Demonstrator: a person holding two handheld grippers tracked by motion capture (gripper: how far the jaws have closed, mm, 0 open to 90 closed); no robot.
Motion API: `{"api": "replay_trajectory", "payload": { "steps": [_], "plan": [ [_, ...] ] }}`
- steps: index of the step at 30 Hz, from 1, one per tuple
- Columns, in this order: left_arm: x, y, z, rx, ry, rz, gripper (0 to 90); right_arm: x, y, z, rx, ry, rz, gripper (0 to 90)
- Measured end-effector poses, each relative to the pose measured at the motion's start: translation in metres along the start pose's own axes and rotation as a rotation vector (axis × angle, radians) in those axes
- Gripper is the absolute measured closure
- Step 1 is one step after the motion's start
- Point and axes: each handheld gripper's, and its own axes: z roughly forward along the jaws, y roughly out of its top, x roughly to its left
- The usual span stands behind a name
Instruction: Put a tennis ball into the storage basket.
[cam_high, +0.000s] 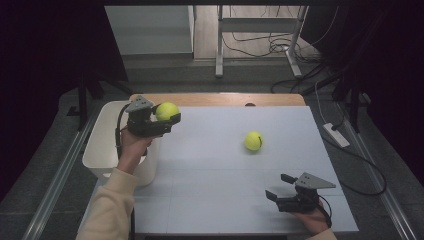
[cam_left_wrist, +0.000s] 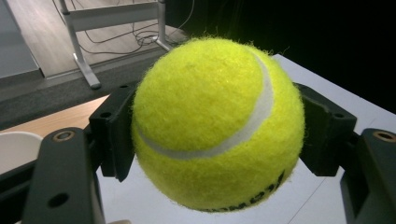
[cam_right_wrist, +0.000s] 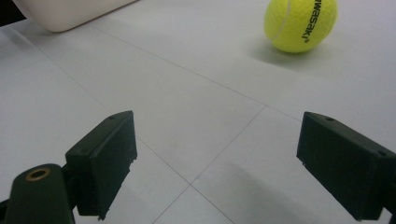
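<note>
— Over by the table's left edge, what have you got?

— My left gripper (cam_high: 159, 121) is pinching a tennis ball (cam_left_wrist: 217, 123), one pad on each side of it, held up in the air just beside the white bin (cam_high: 100, 150) that sits at the corner of the table (cam_high: 210, 200). I judge I'm mid-carry: the ball is lifted and gripped but not yet over the bin's mouth.

— So what does the next move call for?

— Swinging the ball left until it hangs squarely over the opening, then spreading the jaws to let it drop. The near rim is the thing to mind: release too early and the ball could hit it and bounce back onto the table.

— And your other hand?

— My right gripper (cam_high: 280, 187) rests low at the near right of the table, jaws spread wide with nothing between them. It points toward a second tennis ball (cam_high: 253, 141) lying well apart from it, mid-table.

— Anything in the way?

— Nothing lies between either ball and the bin. Cables and a metal frame (cam_high: 257, 30) on the floor are beyond the table.
</note>
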Motion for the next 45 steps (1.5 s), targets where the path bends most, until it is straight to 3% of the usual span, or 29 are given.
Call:
{"api": "replay_trajectory", "payload": {
  "steps": [32, 43, 45],
  "plan": [
    [0.026, -0.002, -0.01, 0.005, 0.081, -0.057, 26.2, 0.0, 0.001, -0.001, -0.01, -0.004, -0.004, 12.3],
    [0.041, -0.004, -0.016, 0.023, 0.152, -0.078, 26.3, 0.001, 0.0, 0.0, -0.007, -0.004, -0.001, 12.3],
    [0.045, -0.004, -0.018, 0.032, 0.183, -0.073, 26.3, 0.0, 0.0, 0.0, -0.008, -0.004, -0.001, 12.3]
  ]
}}
